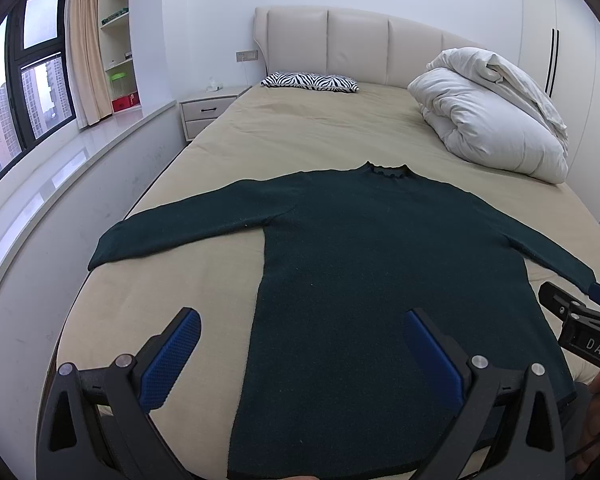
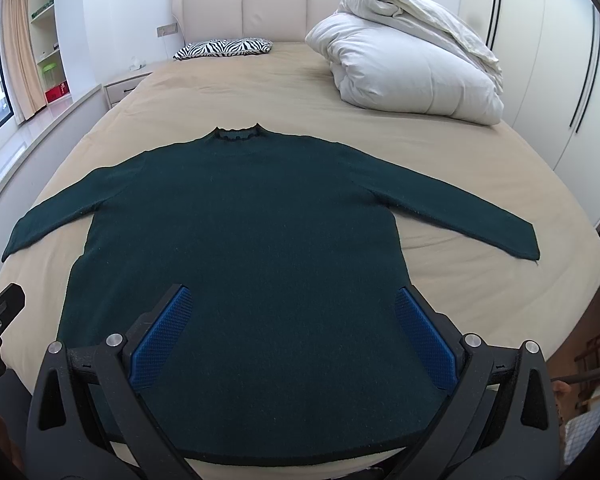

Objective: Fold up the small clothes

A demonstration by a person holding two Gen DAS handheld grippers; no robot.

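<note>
A dark green long-sleeved sweater lies flat on the beige bed sheet, collar toward the headboard and both sleeves spread out to the sides. My left gripper hovers open above the hem's left part, one blue pad over the sheet and the other over the sweater. My right gripper hangs open above the lower middle of the sweater, nothing between its fingers. The right gripper's black body also shows at the right edge of the left wrist view, near the right sleeve's cuff.
A folded white duvet sits at the bed's far right. A zebra-print pillow lies by the padded headboard. A bedside cabinet, a window ledge and a window run along the left; wardrobe doors stand on the right.
</note>
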